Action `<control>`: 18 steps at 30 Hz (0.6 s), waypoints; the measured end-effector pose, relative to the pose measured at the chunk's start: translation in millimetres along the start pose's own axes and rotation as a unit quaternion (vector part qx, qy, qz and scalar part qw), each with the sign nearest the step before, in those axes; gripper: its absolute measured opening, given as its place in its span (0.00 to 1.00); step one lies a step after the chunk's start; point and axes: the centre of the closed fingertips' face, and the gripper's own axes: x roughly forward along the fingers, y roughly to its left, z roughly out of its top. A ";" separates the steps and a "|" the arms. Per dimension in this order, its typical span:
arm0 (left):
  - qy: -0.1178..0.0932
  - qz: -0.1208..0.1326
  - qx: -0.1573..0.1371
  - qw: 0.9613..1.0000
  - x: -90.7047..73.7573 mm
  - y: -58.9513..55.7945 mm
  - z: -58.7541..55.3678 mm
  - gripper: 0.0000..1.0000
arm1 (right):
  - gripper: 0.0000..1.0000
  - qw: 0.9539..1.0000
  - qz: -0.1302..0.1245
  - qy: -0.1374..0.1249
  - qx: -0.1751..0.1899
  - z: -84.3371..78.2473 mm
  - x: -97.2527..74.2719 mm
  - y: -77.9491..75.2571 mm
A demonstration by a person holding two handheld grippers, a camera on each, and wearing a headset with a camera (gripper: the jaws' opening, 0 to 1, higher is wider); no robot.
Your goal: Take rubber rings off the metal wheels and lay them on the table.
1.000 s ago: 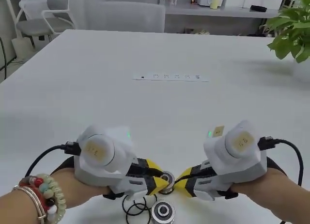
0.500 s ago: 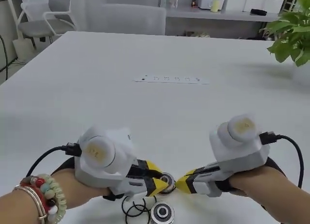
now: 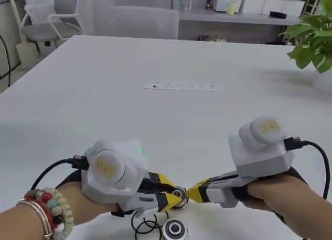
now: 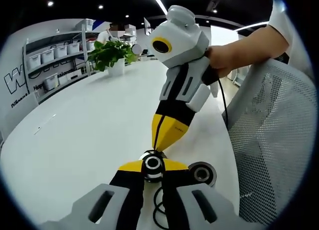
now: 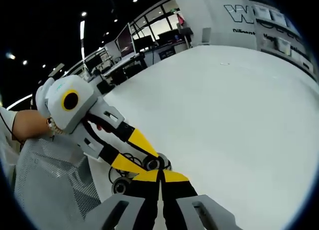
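Nearer the person than either pair of fingers, a second metal wheel (image 3: 174, 229) lies on the bench (image 3: 104, 94), touching loose rubber rings (image 3: 144, 223). The left gripper (image 4: 151, 166) pinches a metal wheel (image 3: 179, 192). The right gripper (image 5: 160, 176), fingers pressed together, touches that wheel's rim. Far beyond the fingers lies a power strip (image 3: 182, 86).

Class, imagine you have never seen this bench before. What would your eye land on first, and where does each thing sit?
First, the two grippers meeting tip to tip at the near edge of the white table. The left gripper clamps a small metal wheel, and the right gripper, jaws shut, touches it. Just in front lie a second wheel and loose black rings; a plant stands at the far right.
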 end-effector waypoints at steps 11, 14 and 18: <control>0.000 0.002 -0.008 1.000 1.1 0.4 0.2 0.08 | 0.00 0.999 0.027 -0.025 -0.009 13.2 0.2 16.2; 0.000 0.006 -0.011 1.000 1.3 1.4 0.2 0.08 | 0.00 0.999 -0.001 -0.025 -0.045 19.5 -1.6 11.8; -0.003 0.009 -0.021 1.000 1.4 1.7 0.5 0.08 | 0.00 0.999 0.013 -0.030 -0.015 18.2 -1.3 14.1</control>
